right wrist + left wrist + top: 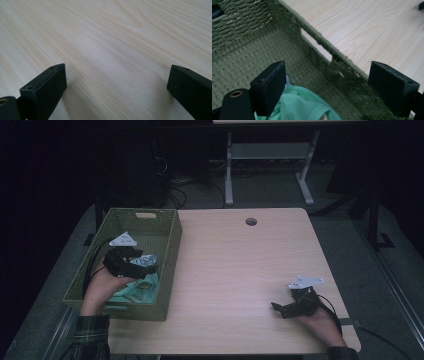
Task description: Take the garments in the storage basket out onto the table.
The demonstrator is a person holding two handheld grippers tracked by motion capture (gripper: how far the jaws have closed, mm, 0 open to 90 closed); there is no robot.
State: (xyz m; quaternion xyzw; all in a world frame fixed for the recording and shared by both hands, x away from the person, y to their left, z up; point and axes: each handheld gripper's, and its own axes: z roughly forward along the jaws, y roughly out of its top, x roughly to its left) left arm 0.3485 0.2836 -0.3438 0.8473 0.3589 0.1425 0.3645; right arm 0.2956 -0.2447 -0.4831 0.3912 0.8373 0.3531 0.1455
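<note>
**Green basket, mint cloth, both grippers wide open**

A woven olive-green basket (172,247) is set on the left part of the light wooden table (240,270), with a slot handle cut into its wall. A crumpled mint-green cloth (299,105) is seen lying inside it, near the person's end. The left gripper (327,87) is held just above that cloth, jaws spread wide, nothing gripped. The right gripper (115,87) is parked low over bare wood, well apart, also gaping and empty. The room behind is dark, cables on grey floor.

Dim high view w/ dark surrounds, bright gripper views, jaws slightly soft, faint shadows
</note>
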